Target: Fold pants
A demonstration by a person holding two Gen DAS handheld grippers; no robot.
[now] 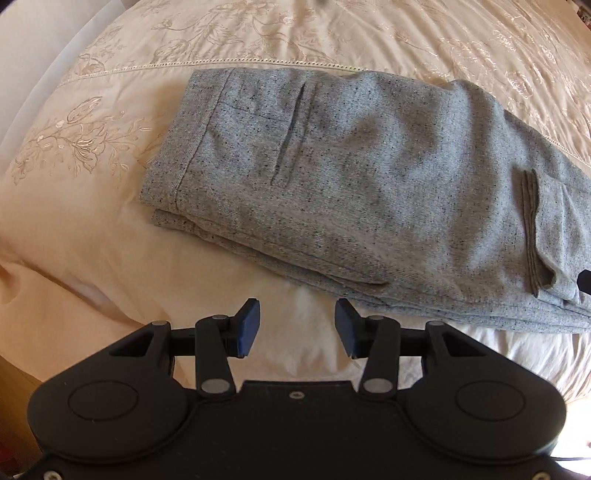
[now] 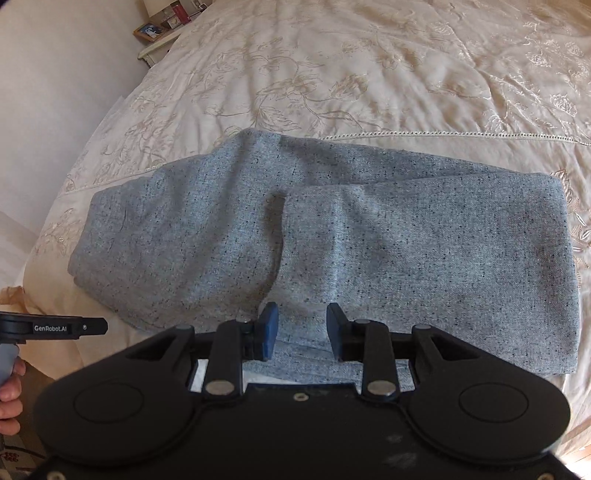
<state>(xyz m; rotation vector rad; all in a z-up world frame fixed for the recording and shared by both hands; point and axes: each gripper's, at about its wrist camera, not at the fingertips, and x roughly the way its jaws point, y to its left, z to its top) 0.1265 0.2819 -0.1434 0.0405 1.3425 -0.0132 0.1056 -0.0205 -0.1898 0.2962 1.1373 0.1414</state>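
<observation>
In the left wrist view we see the pants (image 1: 362,192) lying on the bed (image 1: 92,236), already doubled into a thick grey bundle. The waistband end with a welt pocket lies to the left, and stacked edges run along the near side. We judge the cloth to be a soft, fairly heavy wool-like weave: it will drape and sag rather than hold a line, but its rough face should not slip between pads. The stacked near edge, where several layers meet, looks to us like the best place to pinch so all layers lift together. Our left claw (image 1: 297,328) hovers released just short of that edge, holding nothing.

The right wrist view shows what the left one hides: the far half of the bundle, where one layer of the pants (image 2: 424,258) overlaps another in a diagonal fold with a soft ridge. Our right claw (image 2: 303,330) sits over the near edge, jaws apart and empty, cloth beneath them. This view also catches the left claw's tip (image 2: 70,328) at the left margin, and a nightstand (image 2: 162,33) beyond the bed (image 2: 369,74).
</observation>
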